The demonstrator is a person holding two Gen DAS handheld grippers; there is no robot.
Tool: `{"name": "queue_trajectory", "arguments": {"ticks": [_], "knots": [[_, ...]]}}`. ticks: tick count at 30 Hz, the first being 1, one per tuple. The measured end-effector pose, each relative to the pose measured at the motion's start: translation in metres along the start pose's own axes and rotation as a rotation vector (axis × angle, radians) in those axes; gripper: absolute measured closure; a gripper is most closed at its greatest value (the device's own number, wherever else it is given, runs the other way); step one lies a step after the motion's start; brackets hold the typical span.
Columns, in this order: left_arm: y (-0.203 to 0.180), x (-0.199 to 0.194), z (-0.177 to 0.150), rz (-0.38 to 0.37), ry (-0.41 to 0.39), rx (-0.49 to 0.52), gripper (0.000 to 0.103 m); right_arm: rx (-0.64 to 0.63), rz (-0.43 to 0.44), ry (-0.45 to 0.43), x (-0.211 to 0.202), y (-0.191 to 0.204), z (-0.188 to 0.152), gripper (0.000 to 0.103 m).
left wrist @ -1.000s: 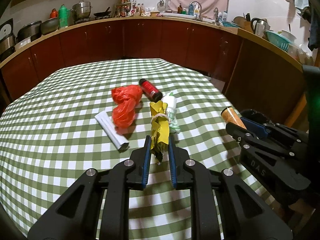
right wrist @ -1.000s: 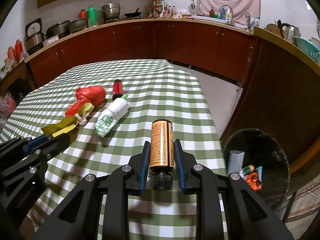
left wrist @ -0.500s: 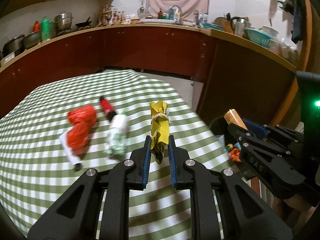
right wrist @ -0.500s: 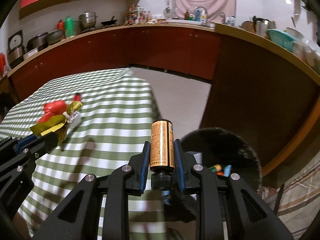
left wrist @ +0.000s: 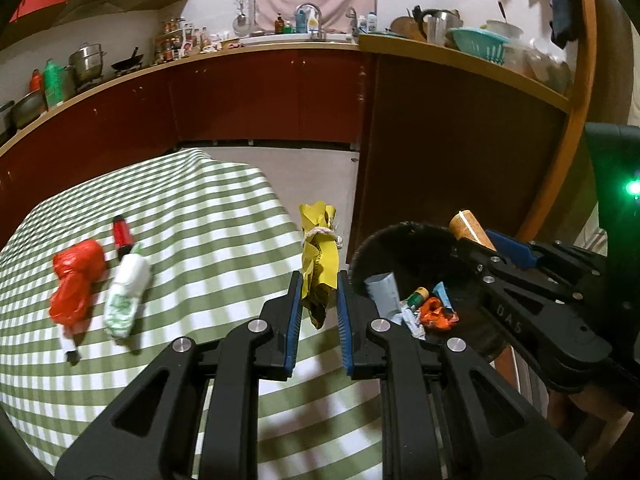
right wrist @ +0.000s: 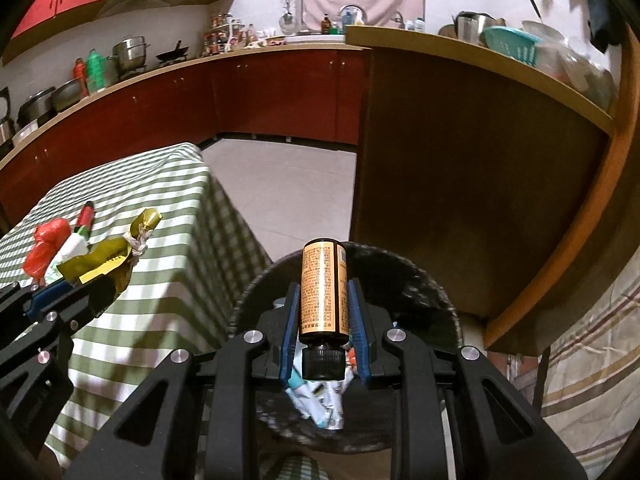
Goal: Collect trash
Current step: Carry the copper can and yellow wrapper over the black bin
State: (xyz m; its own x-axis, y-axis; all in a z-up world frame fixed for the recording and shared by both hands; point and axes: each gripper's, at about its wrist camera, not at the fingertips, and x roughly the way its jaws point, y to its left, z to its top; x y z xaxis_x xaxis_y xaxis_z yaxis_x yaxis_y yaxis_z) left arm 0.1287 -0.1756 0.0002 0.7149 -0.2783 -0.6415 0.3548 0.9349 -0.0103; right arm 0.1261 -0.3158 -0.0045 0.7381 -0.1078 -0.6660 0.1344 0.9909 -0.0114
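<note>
- An orange-labelled cylindrical bottle with a black screw cap [right wrist: 324, 292] is clamped by the right gripper [right wrist: 323, 312], jaws closed on the label, cap toward the camera. It hangs above the round black trash bin [right wrist: 440, 300] on the floor, just off the table's near corner.
- The bottle looks rigid and light, with a smooth label that could slip; the mid-body hold across its width suits it.
- A crumpled yellow wrapper tied with white string [left wrist: 319, 256] is pinched at its lower end by the left gripper [left wrist: 318, 300], jaws closed on it. It hangs over the table's edge nearest the bin.
- The wrapper seems soft and very light; it should crush under the pads and may cling on release.
- The bin already holds paper scraps and small orange pieces.
- Remaining on the green-and-white checked tablecloth [left wrist: 200, 216], well in from that edge: a red plastic bag [left wrist: 76, 280], a white bag with green print [left wrist: 127, 300] and a small red bottle [left wrist: 122, 232], close together.
</note>
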Motion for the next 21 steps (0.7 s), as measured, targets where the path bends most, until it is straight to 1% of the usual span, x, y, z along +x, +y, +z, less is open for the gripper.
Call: {"name": "queue_trajectory", "arguments": {"ticks": [8, 13, 18, 19, 20, 21], "knots": [[-0.031, 0.026, 0.007, 0.0, 0.029, 0.038, 0.087, 0.039, -0.005, 0.004, 0.011, -0.03, -0.001, 0.078], [-0.043, 0.043, 0.013, 0.005, 0.051, 0.043, 0.086, 0.055, -0.007, 0.008, 0.018, -0.04, -0.002, 0.078], [-0.055, 0.054, 0.019, 0.0, 0.054, 0.05, 0.084, 0.08, -0.002, 0.019, 0.028, -0.05, -0.001, 0.078], [-0.057, 0.056, 0.02, 0.0, 0.057, 0.051, 0.082, 0.084, 0.0, 0.021, 0.029, -0.052, -0.001, 0.077], [-0.057, 0.057, 0.021, 0.002, 0.058, 0.053, 0.08, 0.091, 0.003, 0.024, 0.031, -0.053, -0.001, 0.072], [-0.058, 0.058, 0.022, 0.004, 0.06, 0.054, 0.078, 0.098, 0.002, 0.024, 0.032, -0.055, -0.001, 0.071]]}}
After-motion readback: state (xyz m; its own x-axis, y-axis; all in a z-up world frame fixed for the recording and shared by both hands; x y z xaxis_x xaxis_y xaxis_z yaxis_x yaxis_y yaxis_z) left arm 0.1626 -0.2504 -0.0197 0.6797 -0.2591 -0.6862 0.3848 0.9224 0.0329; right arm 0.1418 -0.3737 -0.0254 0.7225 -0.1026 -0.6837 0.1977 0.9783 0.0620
